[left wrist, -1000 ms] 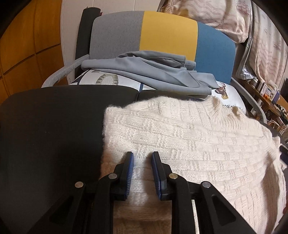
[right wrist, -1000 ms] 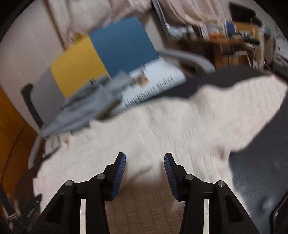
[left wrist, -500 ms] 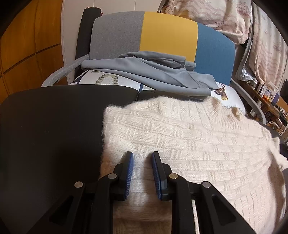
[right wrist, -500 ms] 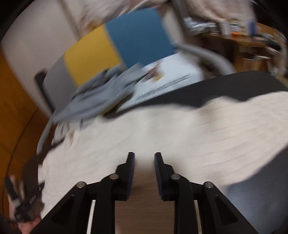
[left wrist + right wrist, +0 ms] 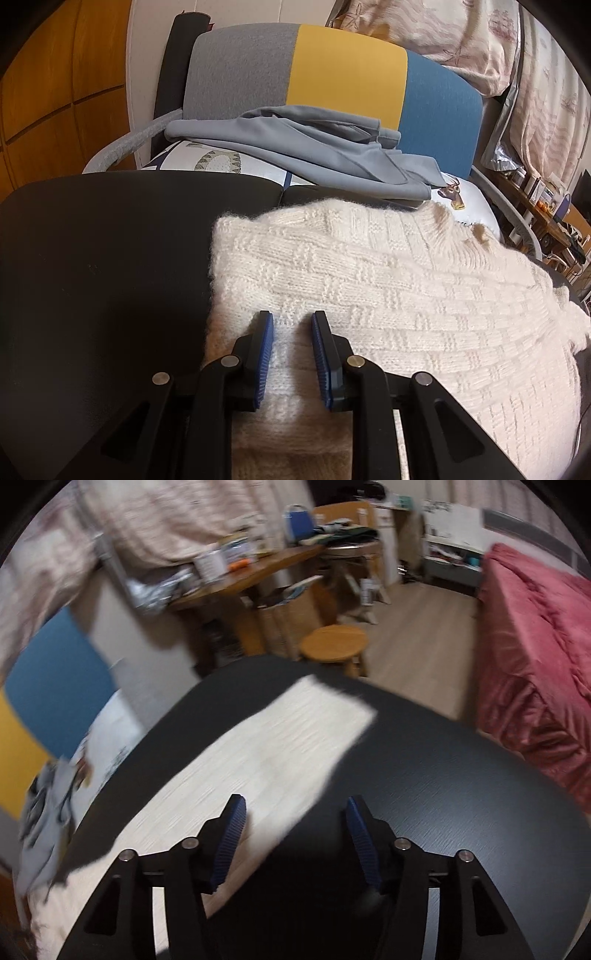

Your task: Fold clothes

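A black table (image 5: 92, 277) fills the foreground of a cluttered bedroom. On it lies a cream knit sweater (image 5: 388, 288), spread flat with its left edge folded in and one sleeve (image 5: 303, 720) stretched toward the table's far side. The left gripper (image 5: 291, 332) rests on the sweater near that folded edge; its 2 jaws stand a narrow gap apart with knit between them, and whether they pinch it cannot be told. The right gripper (image 5: 293, 823) hovers over the sleeve's lower edge, jaws wide apart and holding nothing; this view is motion-blurred. Behind the table, a grey garment (image 5: 295, 147) lies on a tricolour chair (image 5: 347, 74). Risk, as judged: if the right gripper closes on only the top knit layer, the sleeve may drag and bunch, and loose pressure at the left could let the fold slip open.
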A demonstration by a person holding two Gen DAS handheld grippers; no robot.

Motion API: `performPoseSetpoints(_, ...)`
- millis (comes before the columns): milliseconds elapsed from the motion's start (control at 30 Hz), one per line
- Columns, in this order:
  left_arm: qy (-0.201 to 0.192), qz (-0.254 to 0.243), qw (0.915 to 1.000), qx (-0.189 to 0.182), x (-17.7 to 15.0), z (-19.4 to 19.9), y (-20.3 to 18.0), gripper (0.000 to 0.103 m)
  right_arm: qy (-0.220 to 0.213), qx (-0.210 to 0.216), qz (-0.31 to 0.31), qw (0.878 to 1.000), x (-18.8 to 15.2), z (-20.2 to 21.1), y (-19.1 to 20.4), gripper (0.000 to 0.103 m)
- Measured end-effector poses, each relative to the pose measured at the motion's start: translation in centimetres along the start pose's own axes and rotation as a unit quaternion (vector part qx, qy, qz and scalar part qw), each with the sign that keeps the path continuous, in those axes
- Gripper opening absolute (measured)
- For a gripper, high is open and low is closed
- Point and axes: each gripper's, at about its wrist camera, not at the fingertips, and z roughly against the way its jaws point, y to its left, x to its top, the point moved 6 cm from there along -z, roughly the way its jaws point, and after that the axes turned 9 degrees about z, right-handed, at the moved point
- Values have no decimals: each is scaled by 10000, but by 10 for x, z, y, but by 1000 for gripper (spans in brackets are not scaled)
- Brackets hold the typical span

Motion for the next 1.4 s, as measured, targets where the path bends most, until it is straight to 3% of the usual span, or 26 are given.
performPoseSetpoints(167,-22,-15,10000,11,0,0,0,22,-74,86,-322,9994,23,-20,-16,68)
performPoseSetpoints(267,-35,-24,10000,12,0,0,0,22,-135,-19,-305,9994,31,-28,-13,66)
performPoseSetpoints(300,-36,-20,10000,8,0,0,0,22,-148,-82,-260,9995,32,-30,-12,59)
performPoseSetpoints(333,-36,-16,10000,3,0,0,0,22,-118,-78,-180,9997,32,-31,-10,25)
performPoseSetpoints(367,-36,-12,10000,-2,0,0,0,22,-73,-9,-135,9999,31,-30,-8,7)
performPoseSetpoints(433,-36,-4,10000,-11,0,0,0,22,-81,164,-188,9997,29,-25,-4,7)
performPoseSetpoints(567,-37,12,10000,-31,0,0,0,22,-503,541,-143,9972,36,10,20,7)
performPoseSetpoints(800,-28,83,9999,-137,1,0,4,22,-912,1782,664,9775,20,105,150,0)
performPoseSetpoints(1000,5,248,9991,-351,1,0,10,22,-719,2810,1840,9392,-43,164,295,0)
performPoseSetpoints(1033,10,275,9989,-381,1,0,10,22,-667,2890,2039,9330,-58,170,314,0)
performPoseSetpoints(1100,18,326,9985,-438,0,0,12,22,-687,2651,2424,9307,-81,171,334,1)
performPoseSetpoints(1200,33,409,9977,-536,0,0,14,22,-616,1822,3114,9306,-103,144,338,11)
performPoseSetpoints(1267,35,439,9974,-570,0,-1,15,22,-594,1268,3391,9303,-101,119,322,48)
performPoseSetpoints(1333,27,402,9978,-535,0,-2,15,22,-553,763,3530,9309,-89,93,295,67)
performPoseSetpoints(1400,17,335,9983,-479,1,-3,15,22,-398,405,3677,9282,-77,69,269,67)
